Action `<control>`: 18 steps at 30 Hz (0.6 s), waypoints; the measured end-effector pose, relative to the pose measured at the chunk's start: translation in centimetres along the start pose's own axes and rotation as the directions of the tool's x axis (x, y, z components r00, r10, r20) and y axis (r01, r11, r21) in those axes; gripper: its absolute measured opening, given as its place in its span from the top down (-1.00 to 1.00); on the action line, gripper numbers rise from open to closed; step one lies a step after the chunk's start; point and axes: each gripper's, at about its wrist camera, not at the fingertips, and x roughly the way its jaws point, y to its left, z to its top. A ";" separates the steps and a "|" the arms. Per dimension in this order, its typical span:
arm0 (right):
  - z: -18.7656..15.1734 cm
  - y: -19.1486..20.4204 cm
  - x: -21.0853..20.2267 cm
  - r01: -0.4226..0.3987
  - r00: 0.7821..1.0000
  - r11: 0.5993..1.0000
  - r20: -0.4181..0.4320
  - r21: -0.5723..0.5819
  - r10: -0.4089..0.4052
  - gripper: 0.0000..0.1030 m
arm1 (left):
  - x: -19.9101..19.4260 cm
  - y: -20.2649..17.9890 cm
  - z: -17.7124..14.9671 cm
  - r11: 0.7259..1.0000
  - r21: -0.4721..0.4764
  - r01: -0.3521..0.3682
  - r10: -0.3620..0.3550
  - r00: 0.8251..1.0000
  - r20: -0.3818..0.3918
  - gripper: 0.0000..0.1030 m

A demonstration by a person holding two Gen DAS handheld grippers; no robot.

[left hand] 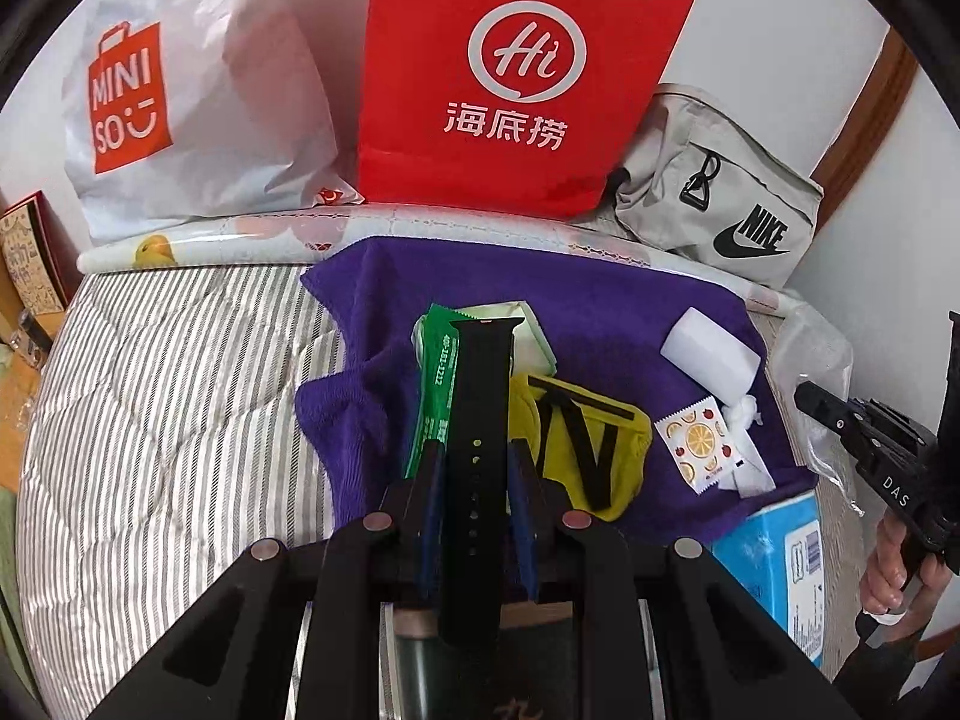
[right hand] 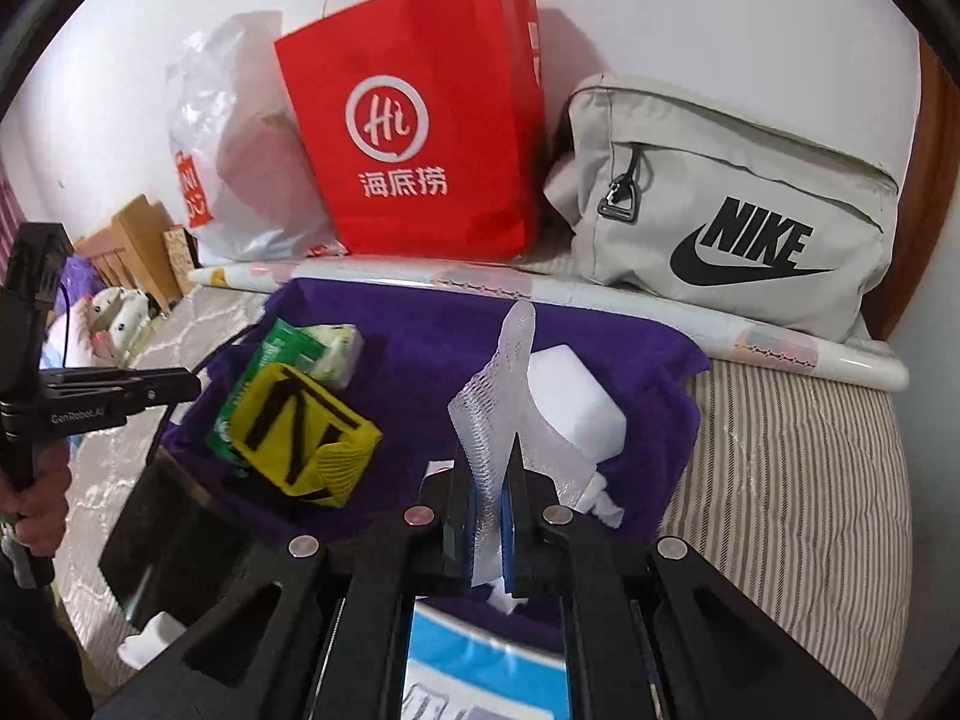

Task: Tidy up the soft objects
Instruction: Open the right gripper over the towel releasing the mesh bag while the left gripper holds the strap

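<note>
My left gripper (left hand: 474, 450) is shut on a black watch strap (left hand: 480, 384), held above a purple towel (left hand: 600, 294) on the bed. On the towel lie a green packet (left hand: 435, 372), a yellow sock with black stripes (left hand: 576, 438), a white foam block (left hand: 711, 354), an orange-print sachet (left hand: 699, 438) and a cotton ball (left hand: 744, 408). My right gripper (right hand: 495, 456) is shut on a white foam net sleeve (right hand: 498, 396), which stands up above the towel (right hand: 420, 324) beside the foam block (right hand: 570, 396). The sock (right hand: 300, 426) and green packet (right hand: 270, 354) lie to its left.
A red paper bag (left hand: 516, 78), a white Miniso bag (left hand: 180, 108) and a grey Nike bag (left hand: 720, 192) stand along the wall behind a rolled mat (left hand: 360, 228). A blue tissue pack (left hand: 774, 558) lies near the right. The striped quilt (left hand: 168, 390) spreads left.
</note>
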 end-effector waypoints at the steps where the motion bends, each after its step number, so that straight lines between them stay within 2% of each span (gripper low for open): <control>1: 0.0 -0.1 0.2 0.008 1.000 1.000 -0.005 0.001 -0.008 0.87 | 0.2 0.1 0.2 1.000 -0.003 0.003 -0.003 1.000 0.000 0.61; 8: 0.2 -0.9 1.3 0.050 0.998 0.999 -0.032 -0.002 -0.050 0.86 | 1.9 0.2 1.3 1.000 -0.009 0.009 -0.009 1.000 -0.013 0.61; 18: 0.5 -0.6 3.1 0.036 0.996 0.999 -0.076 -0.011 -0.037 0.83 | 4.0 0.2 1.8 1.000 -0.021 0.015 -0.016 0.999 -0.043 0.60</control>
